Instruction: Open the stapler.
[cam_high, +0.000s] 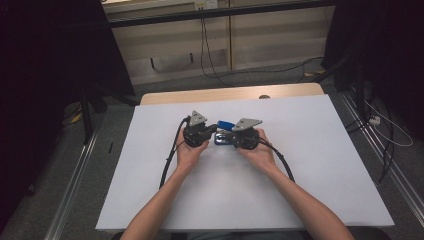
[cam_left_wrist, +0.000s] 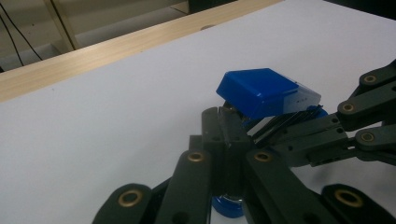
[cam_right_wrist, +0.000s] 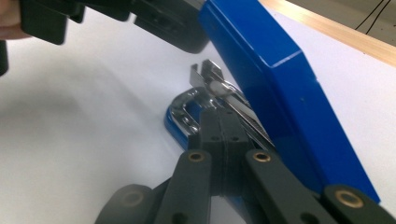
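On the white counter (cam_high: 310, 165), the left hand-held gripper (cam_high: 212, 131) and right hand-held gripper (cam_high: 223, 136), both pinching the blue stapler (cam_high: 225, 124), seem to be opening it; next, a gentle pull apart.

The blue stapler (cam_high: 224, 131) sits in the middle of the white bench (cam_high: 310, 165). Its blue top (shiny plastic) is lifted up, showing the silver metal inside.

glossy blue plastic stapler (cam_left_wrist: 261, 91) with chrome metal base (cam_right_wrist: 184, 112) | matte black gripper jaws | white table sheet (cam_high: 300, 165), pale wood edge strip (cam_high: 230, 94) behind stapler
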